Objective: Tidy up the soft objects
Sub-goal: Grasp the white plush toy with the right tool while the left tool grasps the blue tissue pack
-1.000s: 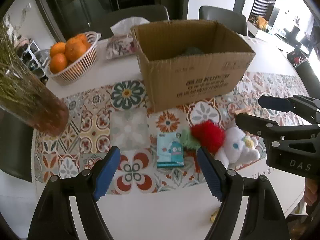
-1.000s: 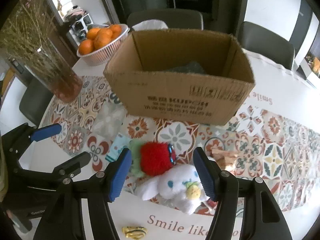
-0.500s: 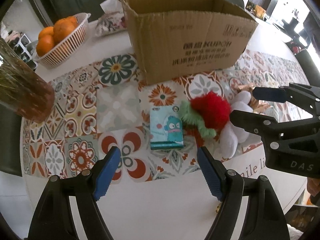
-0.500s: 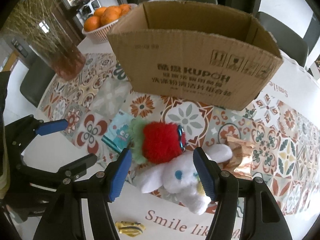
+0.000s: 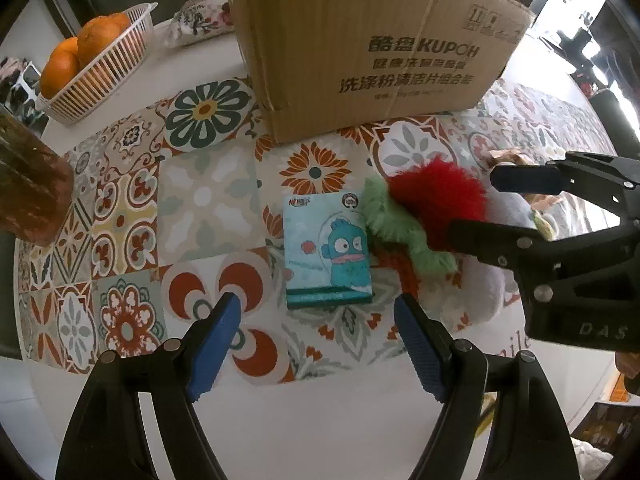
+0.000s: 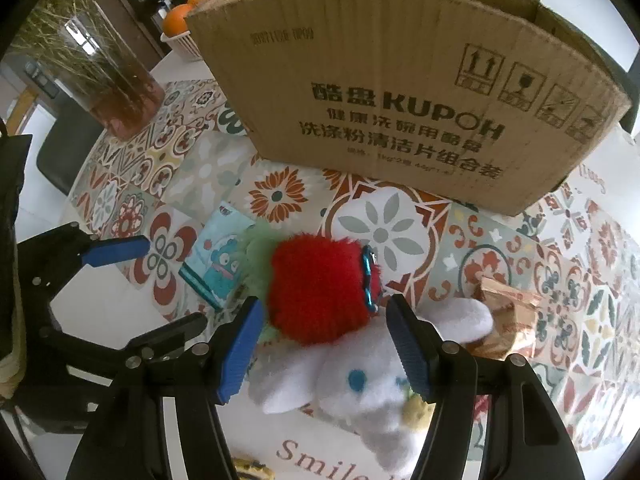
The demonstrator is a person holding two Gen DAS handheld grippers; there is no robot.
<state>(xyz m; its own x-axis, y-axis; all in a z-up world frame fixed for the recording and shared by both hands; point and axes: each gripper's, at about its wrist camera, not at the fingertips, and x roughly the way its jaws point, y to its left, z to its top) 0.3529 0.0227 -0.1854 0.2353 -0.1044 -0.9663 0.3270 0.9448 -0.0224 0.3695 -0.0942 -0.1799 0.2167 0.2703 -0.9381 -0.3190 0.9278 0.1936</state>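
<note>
Both of your grippers have sunk toward the patterned mat, jaws spread and empty: the left gripper (image 5: 316,332) frames the teal cartoon tissue pack (image 5: 327,251), the right gripper (image 6: 325,344) straddles the fluffy red-and-green plush (image 6: 320,284) before the brown cardboard box (image 6: 404,92), so both grabs look close.

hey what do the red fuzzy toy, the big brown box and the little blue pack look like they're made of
Red toy: long-pile plush, its fur shaggy and matte. Box: corrugated cardboard, fluting visible along its top edge. Blue pack: probably thin glossy plastic wrap, faint sheen.
</note>
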